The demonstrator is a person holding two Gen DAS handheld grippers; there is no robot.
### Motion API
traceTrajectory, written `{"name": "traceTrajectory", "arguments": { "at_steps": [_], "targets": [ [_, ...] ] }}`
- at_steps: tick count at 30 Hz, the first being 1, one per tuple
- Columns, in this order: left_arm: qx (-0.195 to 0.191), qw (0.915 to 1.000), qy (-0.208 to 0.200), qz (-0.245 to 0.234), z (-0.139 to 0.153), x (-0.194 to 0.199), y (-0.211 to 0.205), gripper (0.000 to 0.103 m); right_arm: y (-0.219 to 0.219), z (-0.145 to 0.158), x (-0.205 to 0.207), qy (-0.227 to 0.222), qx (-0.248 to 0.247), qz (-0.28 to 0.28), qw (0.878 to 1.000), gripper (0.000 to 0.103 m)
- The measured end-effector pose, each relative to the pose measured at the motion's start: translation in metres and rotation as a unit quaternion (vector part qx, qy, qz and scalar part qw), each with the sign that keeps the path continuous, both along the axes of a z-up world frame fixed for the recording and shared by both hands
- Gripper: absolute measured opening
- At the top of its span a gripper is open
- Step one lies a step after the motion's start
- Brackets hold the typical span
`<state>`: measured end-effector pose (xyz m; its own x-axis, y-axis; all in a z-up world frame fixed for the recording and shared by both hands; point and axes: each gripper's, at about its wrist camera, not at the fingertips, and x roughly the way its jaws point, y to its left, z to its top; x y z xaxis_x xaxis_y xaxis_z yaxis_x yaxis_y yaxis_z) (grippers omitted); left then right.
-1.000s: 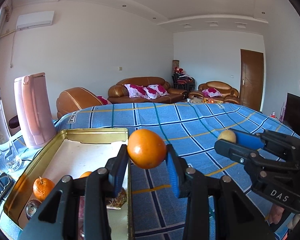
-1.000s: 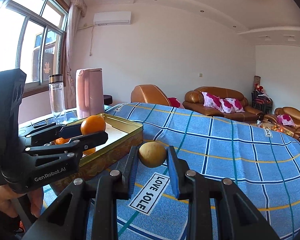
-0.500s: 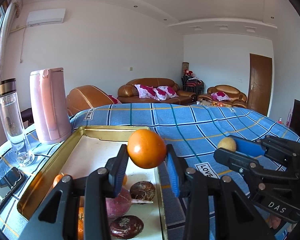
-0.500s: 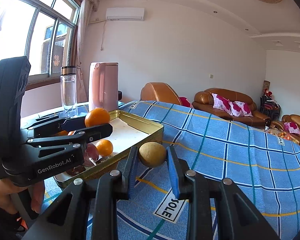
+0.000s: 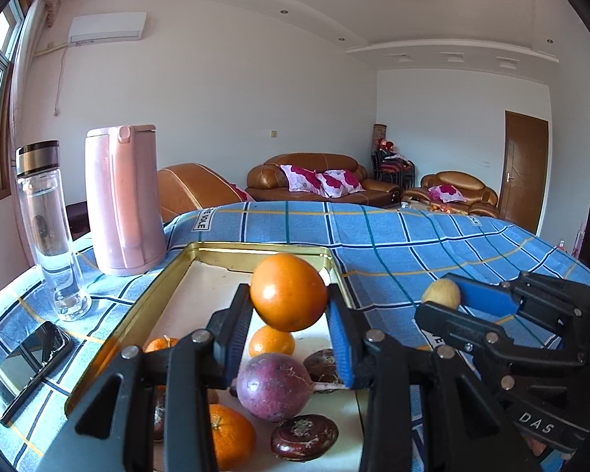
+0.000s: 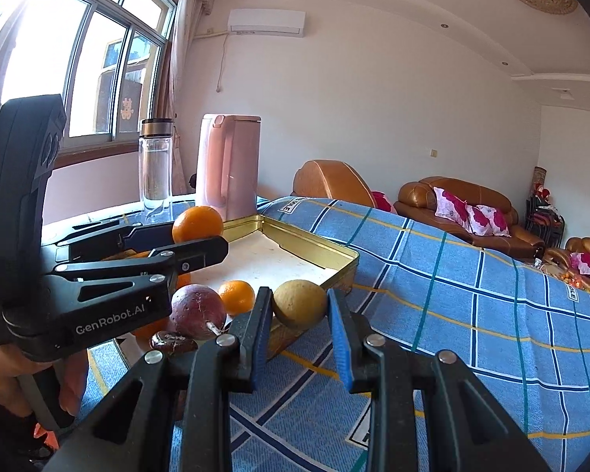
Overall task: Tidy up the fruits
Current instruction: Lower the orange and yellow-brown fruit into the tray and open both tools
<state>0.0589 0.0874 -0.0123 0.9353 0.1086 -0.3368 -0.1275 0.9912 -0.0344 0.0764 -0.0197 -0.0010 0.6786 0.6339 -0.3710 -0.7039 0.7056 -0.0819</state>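
My left gripper (image 5: 289, 295) is shut on a large orange (image 5: 288, 292) and holds it above the gold tray (image 5: 255, 249). The same orange (image 6: 197, 223) and left gripper (image 6: 200, 236) show at the left of the right wrist view. My right gripper (image 6: 299, 308) is shut on a small yellow-brown round fruit (image 6: 299, 308) just off the tray's (image 6: 318, 246) right rim; it appears again as the yellow fruit (image 5: 441, 293) in the right gripper (image 5: 442, 295). In the tray lie small oranges (image 5: 271, 340), a purple fruit (image 5: 273, 387) and dark brown fruits (image 5: 305, 436).
A pink kettle (image 5: 122, 200) and a clear bottle (image 5: 49, 228) stand left of the tray, with a phone (image 5: 27, 369) lying near the table's left edge. The blue checked cloth (image 5: 413, 244) covers the table to the right. A hand (image 6: 4, 377) grips the left handle.
Both grippers have carried their fruits leftward toward the tray. The large orange now hangs over the tray's inside, and more of the tray's fruits have come into view.
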Motion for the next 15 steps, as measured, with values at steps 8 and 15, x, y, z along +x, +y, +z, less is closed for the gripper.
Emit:
{"name": "traceTrajectory", "arguments": {
  "at_steps": [8, 15],
  "targets": [
    [0.001, 0.9998, 0.005, 0.019, -0.001, -0.004, 0.020, 0.039, 0.016, -0.002, -0.001, 0.000, -0.006, 0.015, 1.000, 0.030],
    [0.000, 0.9994, 0.011, 0.032, -0.002, -0.008, 0.035, 0.039, 0.031, -0.003, -0.005, -0.003, -0.013, 0.028, 1.000, 0.030]
  ]
}}
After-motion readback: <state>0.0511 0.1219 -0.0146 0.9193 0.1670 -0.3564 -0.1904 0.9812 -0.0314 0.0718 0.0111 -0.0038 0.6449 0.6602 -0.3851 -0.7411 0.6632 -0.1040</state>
